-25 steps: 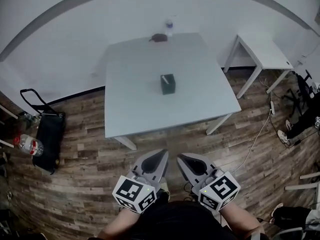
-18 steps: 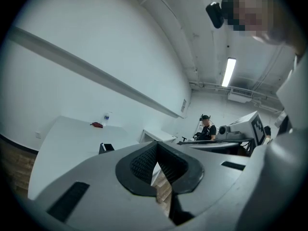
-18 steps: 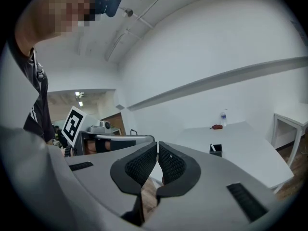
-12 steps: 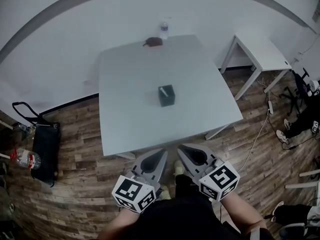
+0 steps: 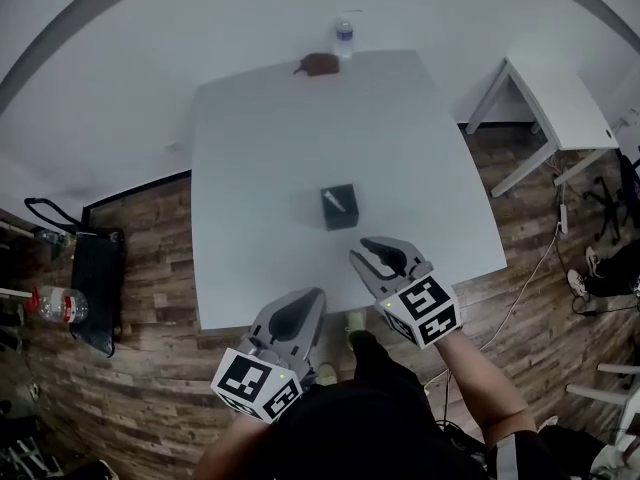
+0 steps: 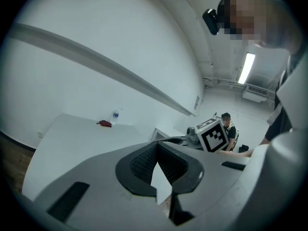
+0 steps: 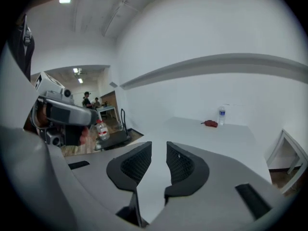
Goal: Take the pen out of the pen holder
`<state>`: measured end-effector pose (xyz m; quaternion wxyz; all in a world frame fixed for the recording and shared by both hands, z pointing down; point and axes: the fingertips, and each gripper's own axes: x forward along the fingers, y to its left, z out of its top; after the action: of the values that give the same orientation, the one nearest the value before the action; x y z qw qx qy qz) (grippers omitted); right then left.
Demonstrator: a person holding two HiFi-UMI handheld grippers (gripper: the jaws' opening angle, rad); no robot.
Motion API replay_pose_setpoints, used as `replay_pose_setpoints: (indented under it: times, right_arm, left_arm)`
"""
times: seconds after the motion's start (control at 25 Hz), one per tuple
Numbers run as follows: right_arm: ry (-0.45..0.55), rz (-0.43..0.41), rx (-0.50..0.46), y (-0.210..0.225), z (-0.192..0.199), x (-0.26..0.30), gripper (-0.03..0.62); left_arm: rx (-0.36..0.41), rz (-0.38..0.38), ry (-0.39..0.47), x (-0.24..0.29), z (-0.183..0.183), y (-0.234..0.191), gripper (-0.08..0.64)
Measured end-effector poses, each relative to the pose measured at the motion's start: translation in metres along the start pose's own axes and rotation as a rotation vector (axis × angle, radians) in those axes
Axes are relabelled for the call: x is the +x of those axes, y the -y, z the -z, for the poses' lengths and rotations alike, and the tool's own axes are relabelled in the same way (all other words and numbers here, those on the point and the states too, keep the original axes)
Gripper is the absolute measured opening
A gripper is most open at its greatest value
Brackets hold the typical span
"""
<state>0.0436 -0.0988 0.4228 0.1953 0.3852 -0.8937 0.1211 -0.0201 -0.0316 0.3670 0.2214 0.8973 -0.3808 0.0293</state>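
Note:
A dark green square pen holder stands near the middle of the white table. A pale pen lies slanted in its top. My right gripper is over the table's near part, just short of the holder and slightly to its right, with its jaws open a narrow gap and nothing between them. My left gripper hangs back at the table's near edge, its jaw tips touching, shut and empty. Neither gripper view shows the holder.
A water bottle and a small reddish-brown object sit at the table's far edge. A second white table stands to the right. A black cart and a bottle are on the wood floor at left.
The person has stepped up to the table. The right gripper has moved forward over the table toward the holder and its jaws have parted. The left gripper stays low and shut.

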Motion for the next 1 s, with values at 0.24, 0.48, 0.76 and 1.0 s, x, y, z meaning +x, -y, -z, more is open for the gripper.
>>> replay_pose_setpoints:
  times: [0.24,0.48,0.76,1.0]
  right_arm:
    - [-0.157,0.013,-0.114,0.054,0.028,0.072,0.08]
    - [-0.339,0.044,-0.24,0.074,0.074,0.124,0.08]
    - [-0.444,0.069,-0.321,0.085,0.094,0.164,0.084]
    - [-0.58,0.055,-0.337,0.09,0.115,0.179,0.092]
  left_arm:
    - [-0.046,-0.096,-0.027,0.039,-0.008,-0.032,0.005]
    - [-0.1,-0.168,-0.061,0.051,-0.003,-0.06,0.005]
    - [-0.155,-0.169,-0.085,0.058,0.004,-0.095,0.005]
    - [-0.202,-0.151,-0.098,0.055,0.013,-0.119,0.005]
